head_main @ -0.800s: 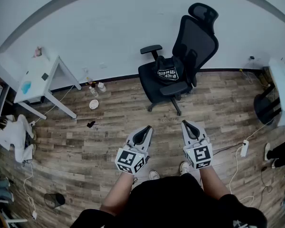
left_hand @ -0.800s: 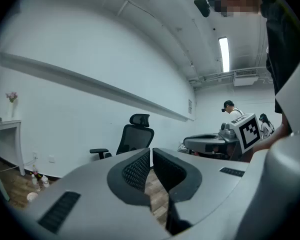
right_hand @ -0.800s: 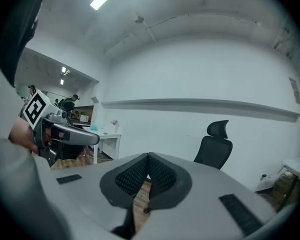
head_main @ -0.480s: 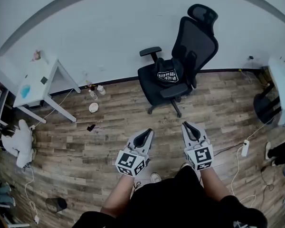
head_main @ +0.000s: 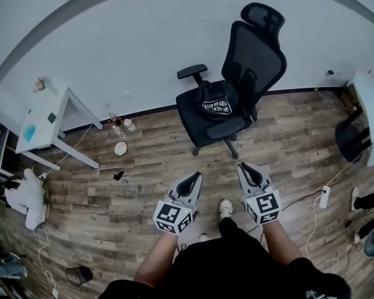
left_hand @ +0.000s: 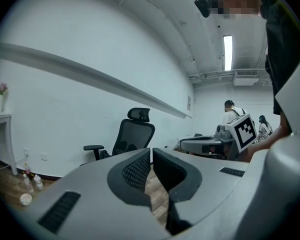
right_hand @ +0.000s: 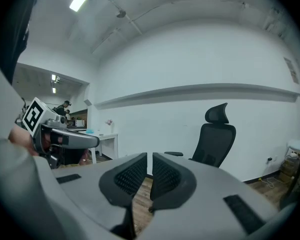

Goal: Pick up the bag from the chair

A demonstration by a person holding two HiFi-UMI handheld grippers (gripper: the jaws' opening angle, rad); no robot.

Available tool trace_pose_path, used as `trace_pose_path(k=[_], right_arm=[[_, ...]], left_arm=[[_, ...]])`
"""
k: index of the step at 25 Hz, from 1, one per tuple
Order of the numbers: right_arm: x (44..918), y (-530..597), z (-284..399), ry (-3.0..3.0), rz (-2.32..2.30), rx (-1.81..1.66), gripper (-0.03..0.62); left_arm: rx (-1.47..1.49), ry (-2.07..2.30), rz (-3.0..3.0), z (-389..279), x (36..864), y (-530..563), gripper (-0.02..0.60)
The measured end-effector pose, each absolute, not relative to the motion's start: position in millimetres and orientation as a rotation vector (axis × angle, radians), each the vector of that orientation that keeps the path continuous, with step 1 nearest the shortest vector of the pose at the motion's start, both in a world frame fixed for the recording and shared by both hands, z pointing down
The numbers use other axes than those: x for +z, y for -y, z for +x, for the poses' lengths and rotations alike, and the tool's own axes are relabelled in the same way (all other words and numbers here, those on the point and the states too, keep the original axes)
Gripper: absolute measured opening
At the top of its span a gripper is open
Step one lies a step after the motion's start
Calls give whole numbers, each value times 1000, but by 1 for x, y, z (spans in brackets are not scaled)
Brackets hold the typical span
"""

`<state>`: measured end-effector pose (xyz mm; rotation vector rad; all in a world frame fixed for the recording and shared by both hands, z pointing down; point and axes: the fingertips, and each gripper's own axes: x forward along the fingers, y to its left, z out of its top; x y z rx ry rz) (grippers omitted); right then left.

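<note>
A black bag (head_main: 215,103) with white print sits on the seat of a black office chair (head_main: 252,48) against the white wall. Both grippers are held low over the wooden floor, well short of the chair. My left gripper (head_main: 192,180) is shut with nothing between its jaws, and my right gripper (head_main: 248,169) is shut and empty too. In the left gripper view the chair (left_hand: 132,136) stands beyond the shut left gripper (left_hand: 151,156). In the right gripper view the chair (right_hand: 215,139) stands right of the shut right gripper (right_hand: 149,161). The bag is not discernible in either gripper view.
A white table (head_main: 40,114) stands at the left, with bottles (head_main: 121,126) by the wall and a round plate (head_main: 120,148) on the floor. A power strip (head_main: 325,197) with cables lies at the right, near a dark stool (head_main: 352,139). People (left_hand: 233,115) stand far off.
The person has stepped forward, one shoe now showing between the grippers. The chair and bag have shifted slightly left in the head view. Both grippers stay shut.
</note>
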<state>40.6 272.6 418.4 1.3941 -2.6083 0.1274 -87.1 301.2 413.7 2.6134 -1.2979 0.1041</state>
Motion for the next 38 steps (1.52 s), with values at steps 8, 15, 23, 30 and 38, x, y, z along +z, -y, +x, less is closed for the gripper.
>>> trace_pose_path(k=[8,15,23,30,38], right_arm=[[428,-187,41,2663,1313,174,28],[429,-135,52,2686,1237,201,44],[434,-107,56,2699,1211,207,46],[434,-80,45,2697,1191,166,47],[432,-24,14,2663,1184,127,46]], left_arm=[[162,1339,2606,-78,406,-221,25],[170,1352,2573,-60,400,-171,25],[233,1399,2558,-60,405,-141,25],[196,1374,2567,-62,412,-112,25],[158,1343,2575,-89,415,-49,25]])
